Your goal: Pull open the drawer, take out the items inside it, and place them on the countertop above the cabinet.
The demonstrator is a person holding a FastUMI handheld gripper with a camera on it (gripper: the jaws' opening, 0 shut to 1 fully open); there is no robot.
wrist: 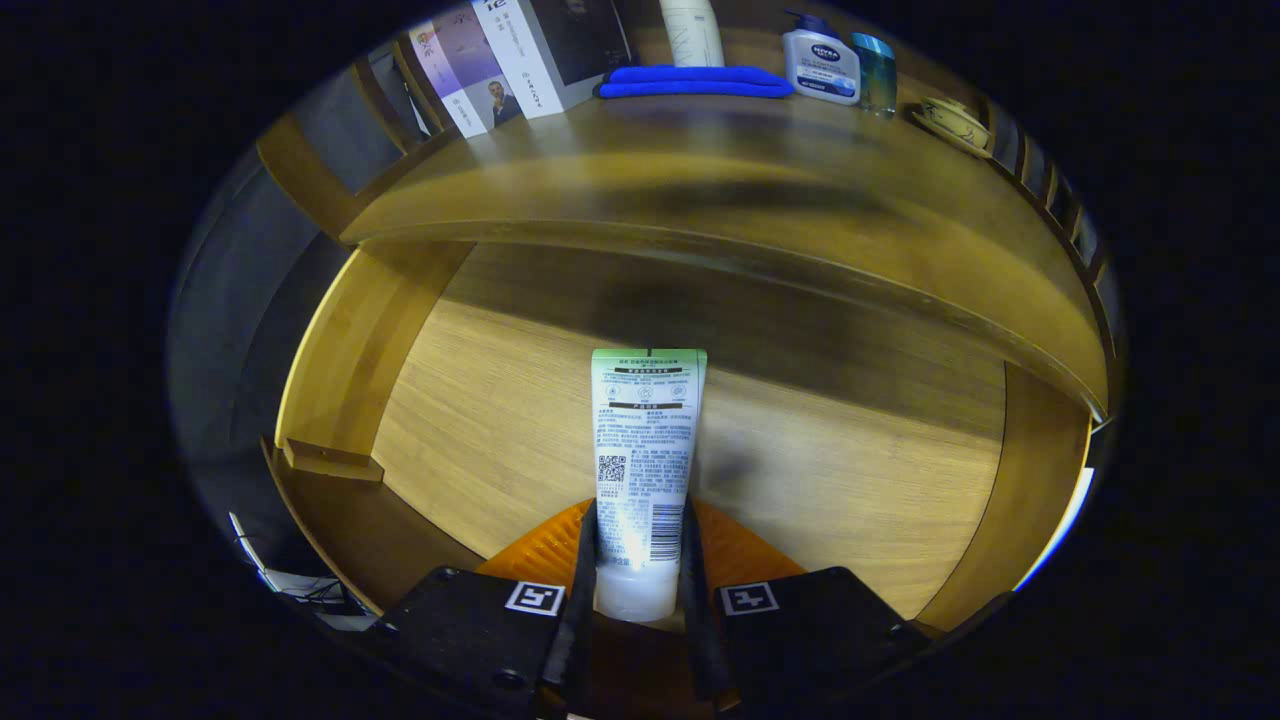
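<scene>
Between my tongs [640, 560] sits a white tube [645, 470], and both fingers squeeze its cap end. It points away from me over the open wooden drawer [500, 420]. Beyond it, far off, is the big wooden surface [700, 170]. On it lie books [520, 50] at the left, a blue cloth [695, 82], then a small pump bottle [822, 65] at the right.
</scene>
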